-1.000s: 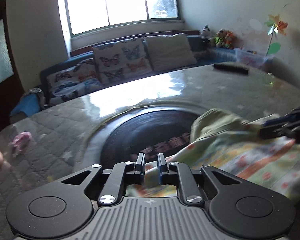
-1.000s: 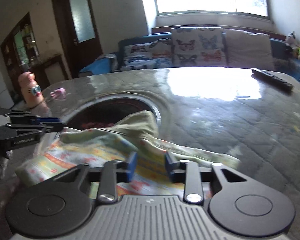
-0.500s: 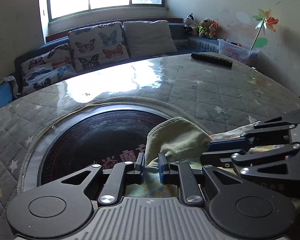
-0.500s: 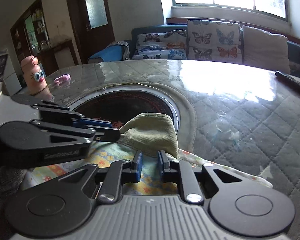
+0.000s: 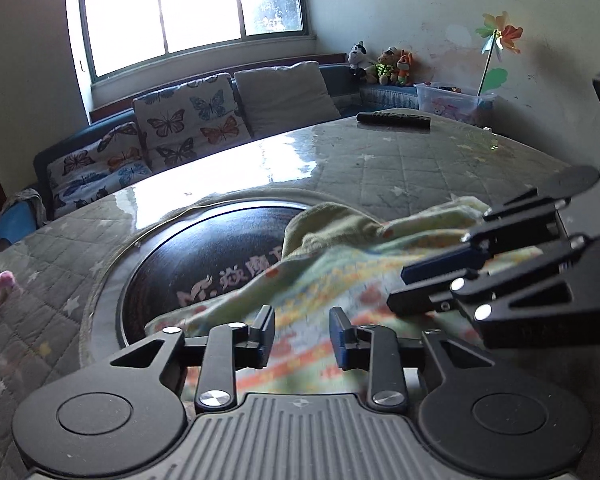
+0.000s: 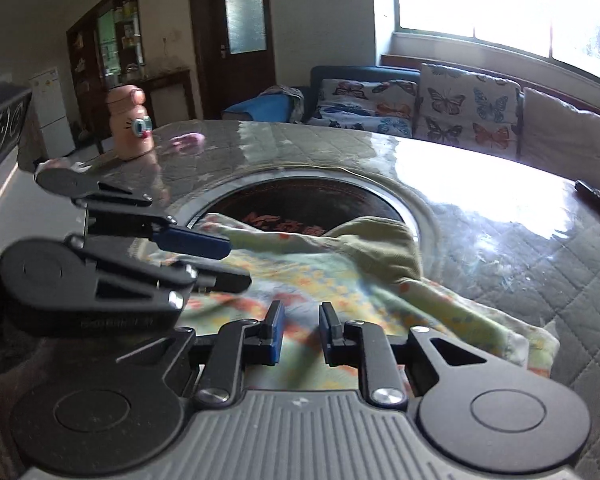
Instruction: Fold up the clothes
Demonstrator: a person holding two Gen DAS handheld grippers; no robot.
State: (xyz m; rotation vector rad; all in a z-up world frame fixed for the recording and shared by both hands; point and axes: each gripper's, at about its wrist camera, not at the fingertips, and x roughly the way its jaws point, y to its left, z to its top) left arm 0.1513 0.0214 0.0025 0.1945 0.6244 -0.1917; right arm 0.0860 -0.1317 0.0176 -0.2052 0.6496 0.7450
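Left gripper (image 5: pixel 302 334) with jaws apart, nothing between the blue pads, poised just above the near edge of the patterned garment (image 5: pixel 340 280). Right gripper (image 6: pixel 299 334) likewise parted and empty, low over the same cloth, a narrower gap between its pads. In the left wrist view, right gripper entering from the right (image 5: pixel 404 284), its blue-tipped fingers stacked one above the other over the fabric; in the right wrist view, left gripper reaching in from the left (image 6: pixel 236 262), fingers spread, hovering over the cloth's left part. Garment lying in a loose, rumpled heap on the near side of the round table (image 6: pixel 500 240), printed with orange, yellow and green marks on a pale ground, somewhat blurred near the cameras. Plain olive-green cuff (image 6: pixel 380 248) bunched up at the far end, draped over the rim of the dark circular inset (image 6: pixel 300 200) in the table's middle; red lettering on the inset partly covered by the cloth. Farther off, a black remote control (image 5: pixel 394 119) at the table's far right edge, a small pink scrap (image 6: pixel 186 142) and a peach-coloured figure with a cartoon eye (image 6: pixel 130 122) at the far left. Beyond the table, a sofa with butterfly cushions (image 5: pixel 192 120) under a bright window (image 5: pixel 188 8).
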